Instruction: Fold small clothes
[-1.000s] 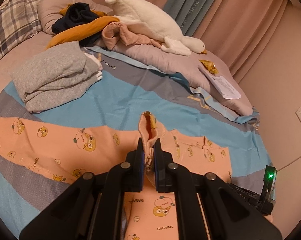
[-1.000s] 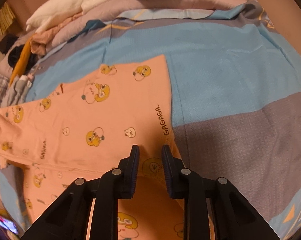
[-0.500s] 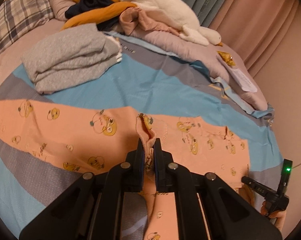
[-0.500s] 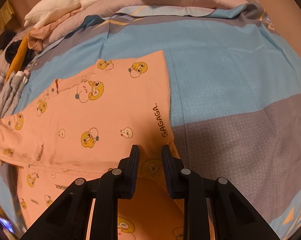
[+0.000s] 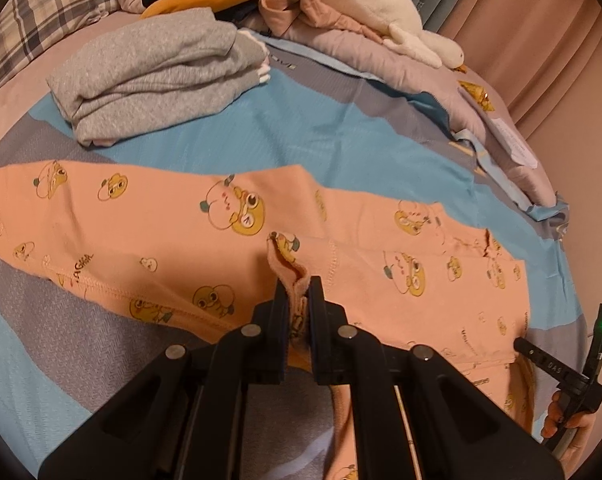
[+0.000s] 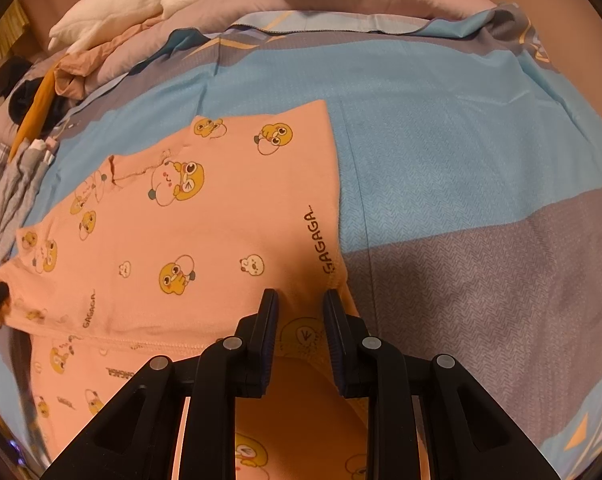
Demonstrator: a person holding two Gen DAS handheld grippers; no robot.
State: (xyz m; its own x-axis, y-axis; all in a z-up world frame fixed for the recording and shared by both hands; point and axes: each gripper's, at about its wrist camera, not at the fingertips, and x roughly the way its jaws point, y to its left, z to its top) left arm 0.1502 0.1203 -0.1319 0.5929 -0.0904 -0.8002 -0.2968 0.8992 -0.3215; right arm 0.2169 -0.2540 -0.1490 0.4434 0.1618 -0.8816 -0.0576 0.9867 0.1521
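Left gripper (image 5: 299,294) pinched tight on a fold of the pink shirt (image 5: 181,232). Right gripper (image 6: 299,312) with fingers apart, over the shirt's edge. Shirt spread flat on the blue and gray bedsheet (image 6: 441,152).

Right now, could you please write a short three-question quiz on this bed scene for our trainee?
1. True or false: the left gripper is shut on a fold of the peach pyjama garment.
2. What lies beyond that garment: A folded grey clothes, B a laptop, C shoes?
3. Fill in: the right gripper has its jaws ____, with the garment's fabric between them.

Key: 1 true; 2 A; 3 apart.
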